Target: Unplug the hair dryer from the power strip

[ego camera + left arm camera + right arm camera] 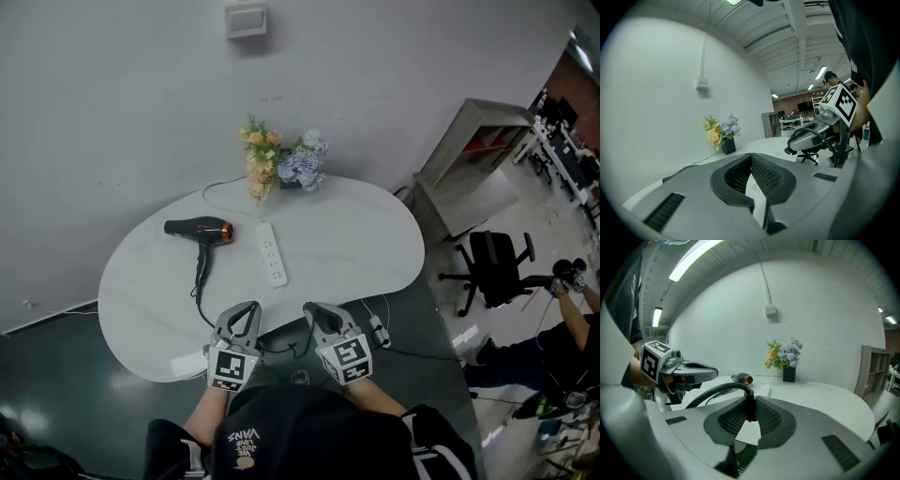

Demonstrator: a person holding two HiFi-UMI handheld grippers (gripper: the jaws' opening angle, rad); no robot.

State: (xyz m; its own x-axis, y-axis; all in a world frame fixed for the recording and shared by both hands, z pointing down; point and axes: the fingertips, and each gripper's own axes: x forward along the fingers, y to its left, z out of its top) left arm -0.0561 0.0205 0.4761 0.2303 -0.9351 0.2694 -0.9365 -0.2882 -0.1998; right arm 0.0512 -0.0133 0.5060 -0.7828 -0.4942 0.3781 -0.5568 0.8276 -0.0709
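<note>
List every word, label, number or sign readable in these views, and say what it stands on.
"VANS": seen upside down on the person's black top; the smaller print beneath it is too small to read.
Square patterns only, no words: left marker cube, right marker cube.
No readable print: power strip, hair dryer.

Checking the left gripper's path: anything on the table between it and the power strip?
Nothing visible. Bare table lies between the left gripper and the strip. The dryer and its cord lie left of that line; the flowers stand behind the strip.
</note>
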